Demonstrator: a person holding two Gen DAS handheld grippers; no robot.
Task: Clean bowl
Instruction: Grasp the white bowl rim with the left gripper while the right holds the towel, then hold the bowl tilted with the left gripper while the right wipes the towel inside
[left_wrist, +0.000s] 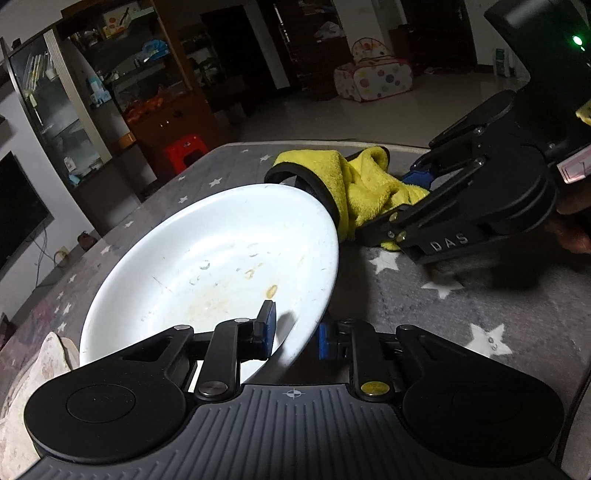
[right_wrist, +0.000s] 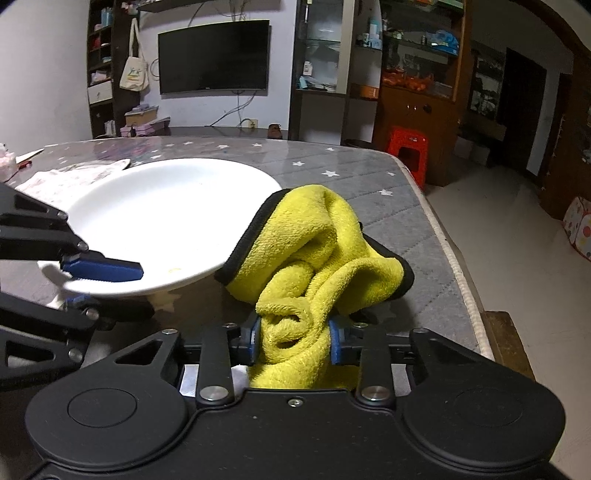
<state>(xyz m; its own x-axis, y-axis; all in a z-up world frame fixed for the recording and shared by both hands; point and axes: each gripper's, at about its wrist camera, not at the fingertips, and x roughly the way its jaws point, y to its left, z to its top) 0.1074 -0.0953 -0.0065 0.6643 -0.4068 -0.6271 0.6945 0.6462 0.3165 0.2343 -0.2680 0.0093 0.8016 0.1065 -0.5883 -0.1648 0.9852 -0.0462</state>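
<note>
The left claw (left_wrist: 293, 332) is closest in the left wrist view. It is pinching the near rim of the white bowl (left_wrist: 221, 266), with one blue pad inside the bowl and the other blue pad under the rim. The bowl is tipped up, so its near edge is off the grey surface (left_wrist: 424, 306) with white stars. The bowl is wide and shallow. Inside it there are a few small brown and yellow spots and some faint smears. There is no food in it.

In the right wrist view, the right claw (right_wrist: 295, 338) is squeezed tight on a bunched part of the yellow cloth (right_wrist: 314, 251). The cloth is soft and fuzzy and has a black edge. It lies in a heap just beside the bowl and touches the bowl's rim. The rest of the cloth sits on the surface.

A pale patterned cloth (right_wrist: 74, 177) lies on the surface past the bowl, right beside it.

Farther away, off the surface, a red stool (right_wrist: 408, 147) stands on the floor next to a wooden cabinet (right_wrist: 417, 99). A dark TV (right_wrist: 213, 55) hangs on the wall. A spotted play tent (left_wrist: 373, 74) sits on the floor far back.
</note>
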